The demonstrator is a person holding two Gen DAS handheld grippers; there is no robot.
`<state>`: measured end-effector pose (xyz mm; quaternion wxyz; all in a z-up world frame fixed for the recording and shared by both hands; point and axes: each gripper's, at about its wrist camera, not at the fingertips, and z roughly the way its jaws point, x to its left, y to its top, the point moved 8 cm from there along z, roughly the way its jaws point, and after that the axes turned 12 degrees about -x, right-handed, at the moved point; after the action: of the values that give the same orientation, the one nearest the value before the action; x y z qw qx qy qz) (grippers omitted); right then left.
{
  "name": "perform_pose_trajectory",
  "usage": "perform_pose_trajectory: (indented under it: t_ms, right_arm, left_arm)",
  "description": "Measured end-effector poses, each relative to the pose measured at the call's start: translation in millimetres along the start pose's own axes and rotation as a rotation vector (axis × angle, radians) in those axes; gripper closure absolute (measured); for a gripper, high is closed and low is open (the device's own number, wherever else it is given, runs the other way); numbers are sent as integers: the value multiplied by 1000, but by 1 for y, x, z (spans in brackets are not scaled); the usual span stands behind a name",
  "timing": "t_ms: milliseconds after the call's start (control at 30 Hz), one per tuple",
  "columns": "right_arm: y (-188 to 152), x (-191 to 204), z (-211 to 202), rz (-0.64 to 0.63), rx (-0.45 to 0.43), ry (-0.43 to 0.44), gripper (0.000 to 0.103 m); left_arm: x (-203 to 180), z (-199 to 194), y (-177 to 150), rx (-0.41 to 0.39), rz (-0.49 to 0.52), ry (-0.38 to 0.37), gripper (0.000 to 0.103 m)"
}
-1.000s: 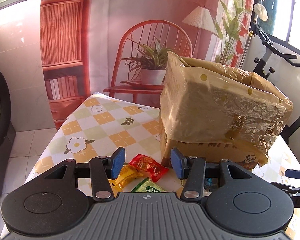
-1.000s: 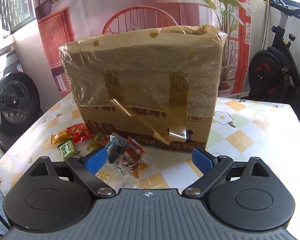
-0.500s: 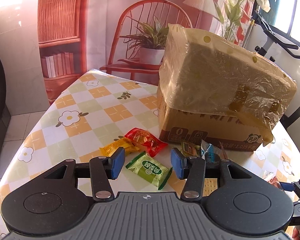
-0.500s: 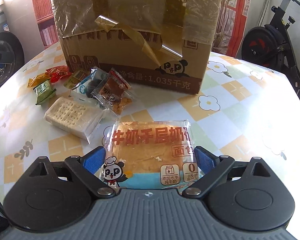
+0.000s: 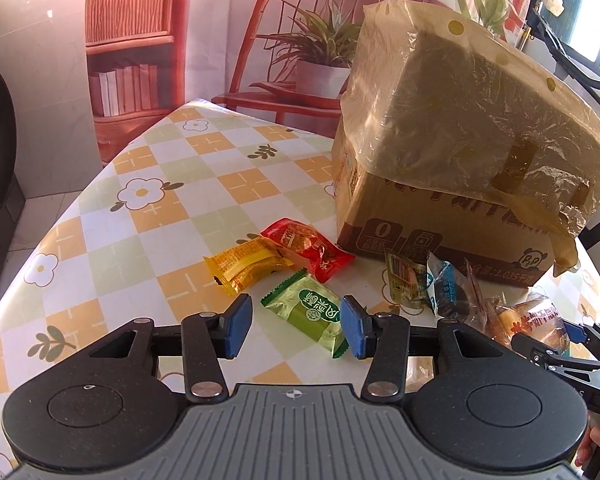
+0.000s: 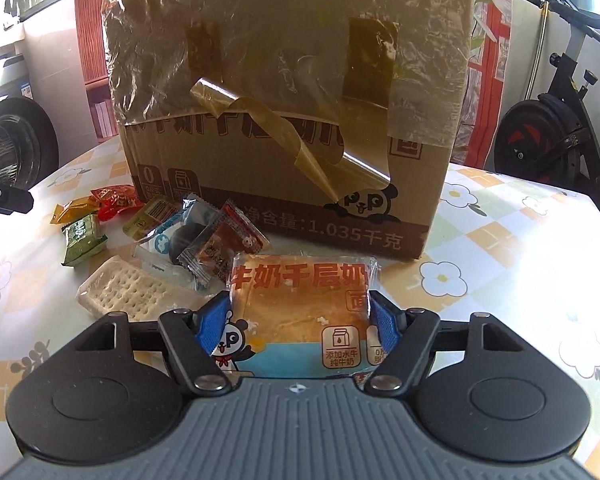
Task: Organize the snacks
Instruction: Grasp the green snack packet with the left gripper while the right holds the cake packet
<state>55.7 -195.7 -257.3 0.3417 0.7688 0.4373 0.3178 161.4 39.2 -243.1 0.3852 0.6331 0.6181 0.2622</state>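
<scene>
My right gripper is shut on a flat bread packet with a panda and orange lettering, in front of the cardboard box; the packet also shows in the left wrist view. My left gripper is open, its blue pads on either side of a green snack packet that lies on the table. A yellow packet and a red packet lie just beyond it.
A plastic-wrapped cardboard box stands on the flowered tablecloth. A cracker pack and several small wrapped snacks lie left of the bread. An exercise bike stands at the right, beyond the table.
My right gripper has closed on the bread packet, which lay between its open fingers before. My left gripper has come lower and closer over the green packet.
</scene>
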Motion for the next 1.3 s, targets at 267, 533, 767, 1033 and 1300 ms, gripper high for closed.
perform_pose_trajectory:
  t_ms: [267,533,767,1033,1300]
  right_arm:
    - [-4,-6,-3,53,-81,1,30]
    - [-7,-4,-4,37,-102,2,30]
    - [-8,-4,-5,36,-105,7,30]
    - [-8,-5,-5,34,-107,8,29]
    - [-7,-4,-5,30,-107,9,29]
  left_arm:
    - [-7,31,-9,66,-48,1,52]
    - [-12,63,-20,128,-116,47,52]
    - [-32,81,-20,100,-25,75,52]
    - [-49,74,-28,22,132,102,63]
    - [-52,44,-46,7,162,61,64]
